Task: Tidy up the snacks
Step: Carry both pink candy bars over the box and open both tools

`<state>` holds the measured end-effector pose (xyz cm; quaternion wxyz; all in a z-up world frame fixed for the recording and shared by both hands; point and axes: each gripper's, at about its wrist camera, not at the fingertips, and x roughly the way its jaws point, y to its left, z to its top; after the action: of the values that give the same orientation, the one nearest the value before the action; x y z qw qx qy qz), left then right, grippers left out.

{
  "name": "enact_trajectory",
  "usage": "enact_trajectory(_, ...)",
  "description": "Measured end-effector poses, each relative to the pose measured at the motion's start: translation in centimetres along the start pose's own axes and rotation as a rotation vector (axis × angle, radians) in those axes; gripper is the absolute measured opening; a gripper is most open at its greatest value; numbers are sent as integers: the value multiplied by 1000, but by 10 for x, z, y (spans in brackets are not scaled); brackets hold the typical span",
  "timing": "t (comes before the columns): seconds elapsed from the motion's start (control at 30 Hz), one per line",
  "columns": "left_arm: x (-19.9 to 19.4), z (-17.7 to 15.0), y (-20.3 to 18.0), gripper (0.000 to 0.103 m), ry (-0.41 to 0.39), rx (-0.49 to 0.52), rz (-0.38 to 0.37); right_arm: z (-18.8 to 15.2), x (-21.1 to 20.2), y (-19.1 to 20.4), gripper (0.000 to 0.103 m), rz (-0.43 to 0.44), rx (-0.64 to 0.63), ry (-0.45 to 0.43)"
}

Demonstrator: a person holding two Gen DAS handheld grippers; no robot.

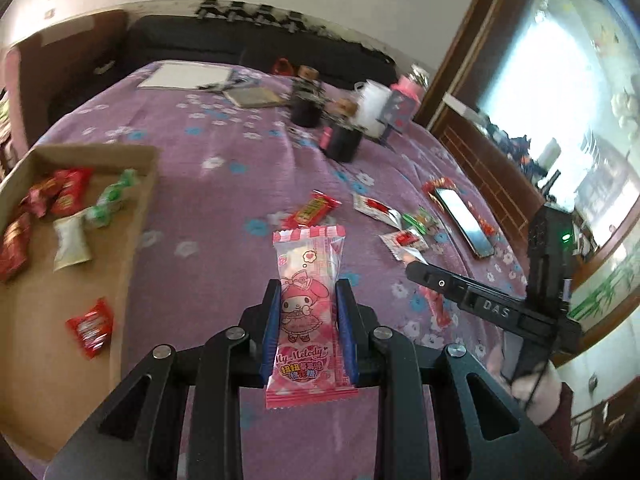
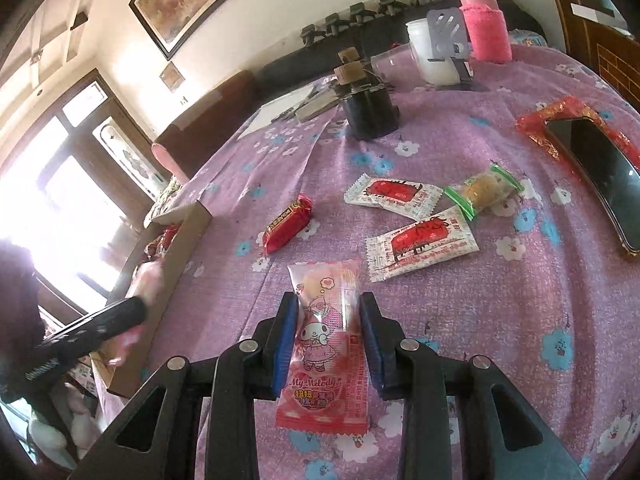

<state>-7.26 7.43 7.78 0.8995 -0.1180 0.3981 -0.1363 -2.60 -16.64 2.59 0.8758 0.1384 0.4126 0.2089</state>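
We hold one pink My Melody candy packet [image 1: 307, 312] pinched between the blue pads of our left gripper [image 1: 307, 292], above the purple floral tablecloth [image 1: 224, 184] and just right of the cardboard box [image 1: 132, 216]. Our right gripper [image 2: 329, 308] has its pads spread around a second My Melody packet [image 2: 326, 344] lying on the cloth; the right pad stands clear of it. Beyond that packet, farther from the box, lie a red candy [image 2: 287, 224], two white-and-red sachets [image 2: 394, 196] and a green-edged pastry [image 2: 482, 190].
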Motion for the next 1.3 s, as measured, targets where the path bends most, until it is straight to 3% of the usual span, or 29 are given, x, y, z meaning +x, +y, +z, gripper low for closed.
enact_trajectory(0.17, -40, -7, 47, 23, -70, -82, 24, -5, 6, 5, 32, -33, -13, 9)
enact_trajectory(0.33, -75, -20, 107, 24, -121, -175, 102, -11, 13, 30, 32, -90, -70, 5)
enact_trajectory(0.47, -92, -33, 156, 24, -141, -281, 148, -16, 15, 70, 32, -16, -84, 6)
enact_trajectory(0.57, -96, -39, 177, 24, -139, -338, 158, -18, 25, 122, 32, 50, -149, 27)
enact_trajectory(0.77, -92, -46, 194, 24, -133, -363, 176, -26, 57, 218, 31, 155, -282, 93)
enact_trajectory(0.9, -90, -44, 206, 24, -133, -363, 231, -38, 88, 267, 31, 144, -350, 146)
enact_trajectory(1.1, -80, -41, 219, 24, -103, -362, 244, -45, 121, 304, 32, 77, -400, 191)
enact_trajectory(1.3, -71, -42, 227, 24, -84, -389, 231, -47, 140, 316, 32, 48, -411, 224)
